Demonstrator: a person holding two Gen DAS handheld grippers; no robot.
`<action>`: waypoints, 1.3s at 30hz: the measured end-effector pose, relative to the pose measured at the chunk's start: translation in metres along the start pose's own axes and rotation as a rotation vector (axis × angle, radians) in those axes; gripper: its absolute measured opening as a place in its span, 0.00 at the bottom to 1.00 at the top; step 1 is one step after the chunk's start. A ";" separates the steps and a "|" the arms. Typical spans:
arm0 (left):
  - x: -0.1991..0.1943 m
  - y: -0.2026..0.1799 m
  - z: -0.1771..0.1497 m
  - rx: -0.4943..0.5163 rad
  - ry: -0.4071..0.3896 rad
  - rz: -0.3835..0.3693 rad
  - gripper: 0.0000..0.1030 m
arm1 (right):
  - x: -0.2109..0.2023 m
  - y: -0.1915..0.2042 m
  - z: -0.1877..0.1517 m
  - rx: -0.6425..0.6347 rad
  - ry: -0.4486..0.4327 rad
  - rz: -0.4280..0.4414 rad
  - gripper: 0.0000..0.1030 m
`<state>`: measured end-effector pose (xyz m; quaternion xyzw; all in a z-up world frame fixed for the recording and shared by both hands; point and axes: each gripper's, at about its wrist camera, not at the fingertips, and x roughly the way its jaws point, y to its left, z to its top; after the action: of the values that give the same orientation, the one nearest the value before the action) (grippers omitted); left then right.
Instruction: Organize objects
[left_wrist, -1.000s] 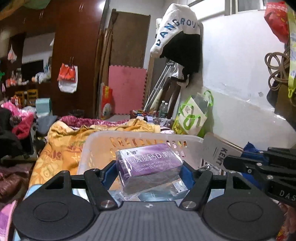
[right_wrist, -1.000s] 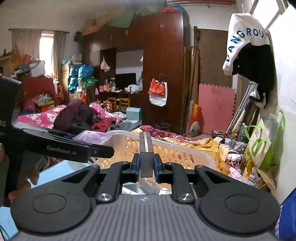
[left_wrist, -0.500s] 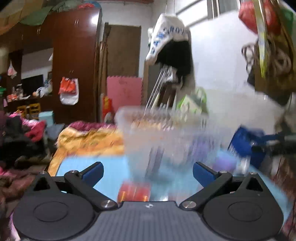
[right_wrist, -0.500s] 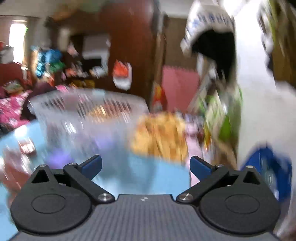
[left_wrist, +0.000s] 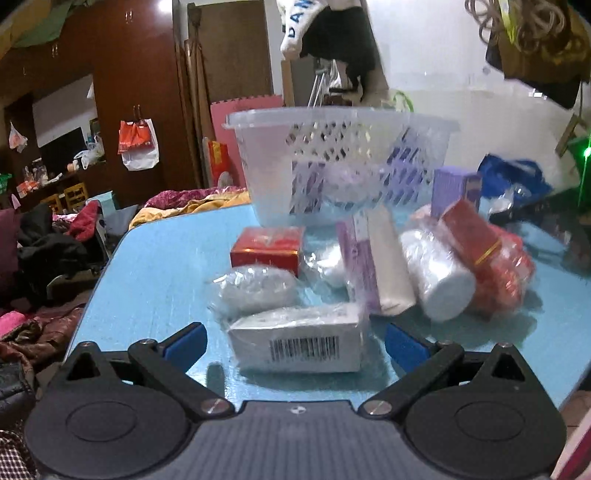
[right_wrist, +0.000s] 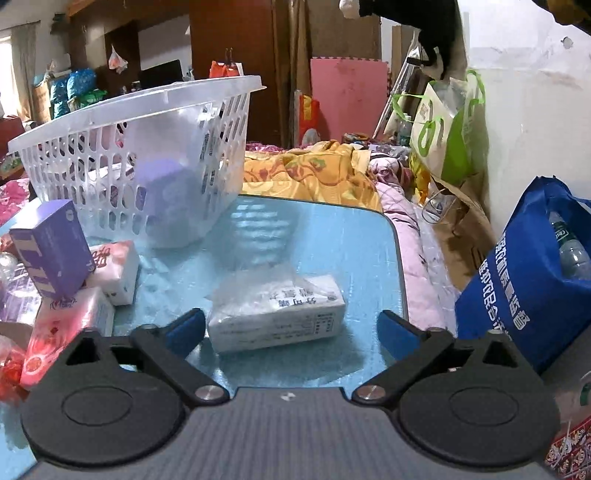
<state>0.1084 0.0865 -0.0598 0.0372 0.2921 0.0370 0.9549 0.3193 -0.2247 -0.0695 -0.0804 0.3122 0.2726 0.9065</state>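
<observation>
A clear plastic basket (left_wrist: 273, 162) stands at the far side of the blue table (left_wrist: 155, 266) and holds purple boxes; it also shows in the right wrist view (right_wrist: 173, 110). My left gripper (left_wrist: 293, 345) is open, its fingers on either side of a wrapped white box with a barcode (left_wrist: 299, 343). Beyond lie a red box (left_wrist: 264, 249), a wrapped grey bundle (left_wrist: 255, 286), a purple-white box (left_wrist: 373, 262), a white roll (left_wrist: 436, 273) and a red pack (left_wrist: 491, 254). My right gripper (right_wrist: 291, 332) is open around a wrapped white box (right_wrist: 277, 314).
In the right wrist view a purple box (right_wrist: 51, 251) and pink tissue packs (right_wrist: 66, 325) lie at the left. A blue bag (right_wrist: 532, 295) stands past the table's right edge. Bedding (right_wrist: 314, 173) and cluttered furniture lie behind.
The left gripper let go of the purple box and the right let go of its flat thing. Both opened and dropped from above the basket to the table, each around a white box.
</observation>
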 end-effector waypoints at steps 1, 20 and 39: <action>0.002 -0.002 -0.002 0.008 0.008 0.016 1.00 | -0.001 0.001 -0.001 -0.006 0.000 0.002 0.81; -0.030 -0.007 -0.015 -0.009 -0.260 0.024 0.82 | -0.033 0.012 -0.006 -0.054 -0.213 -0.035 0.73; -0.065 -0.002 0.001 -0.054 -0.371 -0.005 0.82 | -0.105 0.078 -0.023 -0.197 -0.447 0.095 0.73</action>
<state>0.0554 0.0787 -0.0231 0.0170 0.1098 0.0350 0.9932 0.1955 -0.2132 -0.0217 -0.0912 0.0792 0.3551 0.9270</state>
